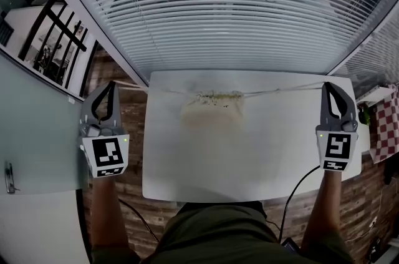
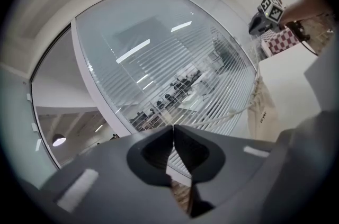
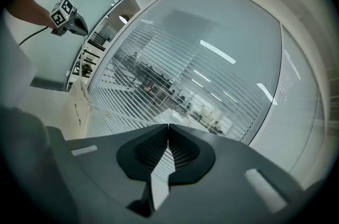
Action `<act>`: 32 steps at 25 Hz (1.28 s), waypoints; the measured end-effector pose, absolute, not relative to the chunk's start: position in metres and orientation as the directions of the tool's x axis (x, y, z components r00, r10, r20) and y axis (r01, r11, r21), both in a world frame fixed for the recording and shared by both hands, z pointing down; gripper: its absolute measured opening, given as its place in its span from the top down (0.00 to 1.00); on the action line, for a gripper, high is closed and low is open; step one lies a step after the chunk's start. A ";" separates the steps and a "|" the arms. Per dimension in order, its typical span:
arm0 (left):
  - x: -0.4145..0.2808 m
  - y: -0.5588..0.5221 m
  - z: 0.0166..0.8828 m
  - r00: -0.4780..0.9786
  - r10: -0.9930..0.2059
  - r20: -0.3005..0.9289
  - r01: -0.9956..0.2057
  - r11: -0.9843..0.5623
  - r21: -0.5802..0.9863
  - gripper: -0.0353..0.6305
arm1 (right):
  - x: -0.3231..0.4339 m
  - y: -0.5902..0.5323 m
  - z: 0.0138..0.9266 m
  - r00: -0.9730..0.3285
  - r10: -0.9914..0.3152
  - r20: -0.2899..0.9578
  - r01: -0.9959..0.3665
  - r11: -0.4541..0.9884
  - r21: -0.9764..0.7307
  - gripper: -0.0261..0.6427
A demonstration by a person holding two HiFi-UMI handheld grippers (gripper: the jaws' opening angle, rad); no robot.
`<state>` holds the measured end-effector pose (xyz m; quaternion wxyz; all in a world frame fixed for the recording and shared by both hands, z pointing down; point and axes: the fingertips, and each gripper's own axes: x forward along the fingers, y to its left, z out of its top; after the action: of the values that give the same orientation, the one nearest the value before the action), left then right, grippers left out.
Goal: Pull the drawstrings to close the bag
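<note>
Slatted blinds (image 1: 237,7) on a curved glass wall fill the background behind a white table (image 1: 249,156), which stands on a brick-patterned floor (image 1: 133,132). At the middle of the table's far edge lies a cream cloth bag (image 1: 212,108), its mouth bunched into tight gathers along the side nearest the blinds.

From that gathered mouth two cords run out in opposite directions, roughly along the far edge. The left drawstring (image 2: 232,112) stretches past the table's far left corner to the left gripper (image 1: 113,84), which hangs off the left edge over the floor. Its jaws are pressed together with the cord pinched at their tips. The right drawstring (image 1: 283,89) runs as a taut line to the far right corner, where the right gripper (image 1: 325,85) sits just above the table's right edge. Its jaws are likewise pressed together on the cord's end.

Both grippers are well apart, with the bag between them. A black cable (image 1: 293,194) trails down beside the right forearm, and a red-and-white checked cloth (image 1: 385,125) shows beyond the right edge.
</note>
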<state>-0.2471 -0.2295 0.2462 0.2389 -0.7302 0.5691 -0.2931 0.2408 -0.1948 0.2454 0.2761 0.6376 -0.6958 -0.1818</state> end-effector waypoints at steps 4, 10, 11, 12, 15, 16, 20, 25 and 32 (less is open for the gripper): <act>-0.241 -0.232 0.239 0.195 -0.970 0.146 -0.688 -0.241 -0.684 0.93 | 0.237 -0.195 0.237 -0.043 -0.990 0.137 -0.788 0.117 0.604 0.94; -0.236 -0.233 0.227 0.205 -0.970 0.129 -0.683 -0.236 -0.691 0.93 | 0.234 -0.193 0.228 -0.053 -0.991 0.121 -0.784 0.116 0.610 0.94; -0.235 -0.233 0.226 0.207 -0.970 0.128 -0.683 -0.236 -0.692 0.93 | 0.234 -0.194 0.228 -0.052 -0.991 0.121 -0.782 0.116 0.612 0.94; -0.234 -0.233 0.226 0.208 -0.970 0.128 -0.682 -0.237 -0.691 0.93 | 0.234 -0.194 0.228 -0.051 -0.991 0.121 -0.781 0.116 0.614 0.94; -0.232 -0.232 0.225 0.212 -0.969 0.127 -0.685 -0.240 -0.688 0.93 | 0.233 -0.194 0.228 -0.049 -0.991 0.124 -0.776 0.116 0.619 0.94; -0.232 -0.232 0.224 0.213 -0.969 0.127 -0.686 -0.241 -0.687 0.93 | 0.233 -0.194 0.227 -0.049 -0.991 0.124 -0.775 0.116 0.621 0.94; -0.231 -0.231 0.222 0.214 -0.969 0.122 -0.689 -0.238 -0.685 0.93 | 0.232 -0.194 0.225 -0.048 -0.991 0.124 -0.772 0.116 0.625 0.94; -0.228 -0.231 0.218 0.221 -0.969 0.112 -0.689 -0.236 -0.686 0.93 | 0.227 -0.194 0.220 -0.057 -0.992 0.111 -0.772 0.115 0.625 0.94; -0.228 -0.233 0.213 0.221 -0.970 0.104 -0.691 -0.232 -0.684 0.93 | 0.226 -0.195 0.213 -0.061 -0.993 0.101 -0.767 0.111 0.632 0.94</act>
<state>-0.2283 -0.2325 0.2128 0.2589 -0.7373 0.5632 -0.2686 0.2259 -0.1951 0.2131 0.2653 0.6316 -0.6967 -0.2129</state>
